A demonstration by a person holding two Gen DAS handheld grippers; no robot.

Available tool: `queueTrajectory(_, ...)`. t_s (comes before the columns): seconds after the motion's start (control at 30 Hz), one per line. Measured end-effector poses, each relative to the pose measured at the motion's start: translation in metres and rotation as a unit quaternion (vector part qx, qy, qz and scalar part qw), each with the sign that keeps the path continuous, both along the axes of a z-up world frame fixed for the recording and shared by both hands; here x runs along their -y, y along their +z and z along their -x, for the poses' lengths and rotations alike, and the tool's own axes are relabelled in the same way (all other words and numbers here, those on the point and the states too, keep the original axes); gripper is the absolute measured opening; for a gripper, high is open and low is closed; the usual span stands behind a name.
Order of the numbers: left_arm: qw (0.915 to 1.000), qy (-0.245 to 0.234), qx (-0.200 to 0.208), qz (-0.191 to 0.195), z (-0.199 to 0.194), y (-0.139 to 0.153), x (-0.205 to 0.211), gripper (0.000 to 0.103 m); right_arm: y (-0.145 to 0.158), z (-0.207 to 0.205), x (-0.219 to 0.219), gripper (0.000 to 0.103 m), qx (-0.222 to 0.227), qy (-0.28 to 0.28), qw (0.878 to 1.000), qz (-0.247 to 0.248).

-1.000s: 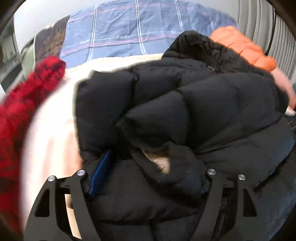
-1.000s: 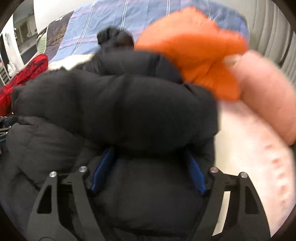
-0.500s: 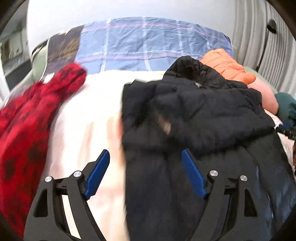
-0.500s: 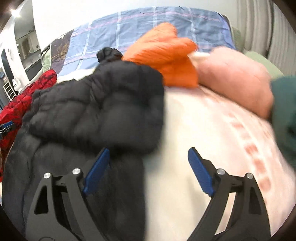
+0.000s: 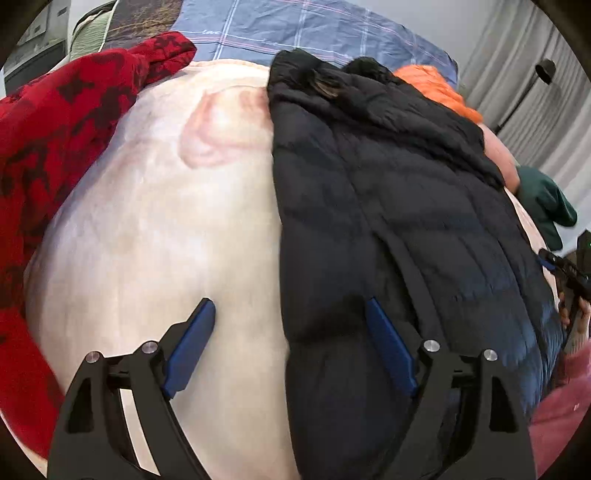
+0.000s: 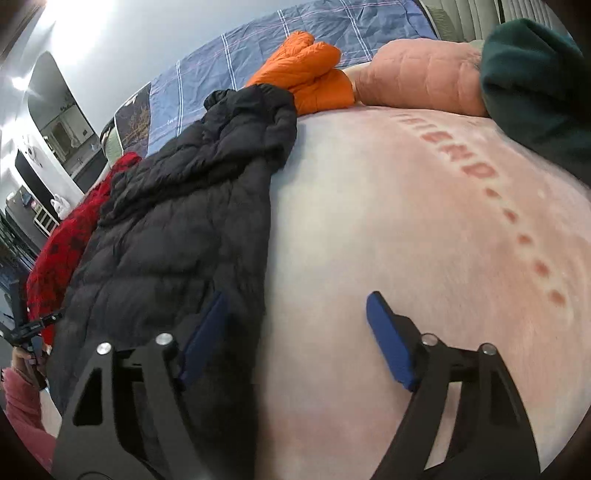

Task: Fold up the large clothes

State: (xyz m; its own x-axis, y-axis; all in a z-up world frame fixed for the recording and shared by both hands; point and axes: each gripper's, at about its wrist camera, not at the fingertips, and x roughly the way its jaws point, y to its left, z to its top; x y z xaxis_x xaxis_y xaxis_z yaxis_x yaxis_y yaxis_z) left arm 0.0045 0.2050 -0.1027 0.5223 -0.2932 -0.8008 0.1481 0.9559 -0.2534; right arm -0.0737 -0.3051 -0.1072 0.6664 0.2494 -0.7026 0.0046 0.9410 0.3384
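A black puffer jacket point(image 5: 388, 192) point(image 6: 177, 221) lies lengthwise on a pale pink blanket point(image 5: 155, 229) point(image 6: 388, 221), its hood end at the far side. My left gripper point(image 5: 290, 302) hovers over the jacket's left edge with its jaws opening. One finger is above the blanket and the other above the jacket, and neither pad presses on anything. My right gripper point(image 6: 298, 295) hovers over the jacket's right edge with its jaws closing. Its left finger is above the jacket and its right finger above bare blanket, with nothing gripped.
A red patterned garment point(image 5: 62, 110) lies left of the jacket. An orange jacket point(image 6: 306, 74), a pink puffer point(image 6: 424, 81) and a dark green garment point(image 6: 535, 81) lie at the far right. Blue plaid bedding point(image 5: 314, 29) covers the bed's head. A pink sleeve point(image 5: 561, 406) shows.
Both grippers had bunched jacket folds between their pads a second ago. They have let go and drawn back and apart, and the jacket now lies flat.
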Motion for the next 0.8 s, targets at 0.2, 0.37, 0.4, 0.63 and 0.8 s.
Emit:
queueTrajectory(0.2, 0.9988, 0.016, 0.045, 0.005, -0.001, 0.030, 0.006, 0.084, 0.013, -0.012, -0.003, 0.062, 0.017, -0.006, 1.000, -0.022)
queueTrajectory(0.37, 0.9951, -0.008, 0.098, 0.014, -0.028, 0.071, 0.044, 0.063, 0.044, -0.037, -0.026, 0.057, 0.044, 0.020, 0.999, 0.006)
queueTrajectory(0.4, 0.9944, -0.017, 0.103, 0.020, -0.035, 0.076, 0.054, 0.060, 0.050, -0.043, -0.029, 0.056, 0.049, 0.023, 0.998, 0.013)
queueTrajectory(0.63, 0.9876, -0.103, 0.113, 0.035, -0.129, 0.096, 0.145, 0.056, 0.126, -0.147, -0.058, 0.059, 0.093, 0.065, 0.992, 0.054)
queueTrajectory(0.8, 0.9865, -0.110, 0.112, 0.046, -0.205, 0.087, 0.185, 0.056, 0.144, -0.268, -0.084, 0.059, 0.042, 0.075, 0.996, 0.040)
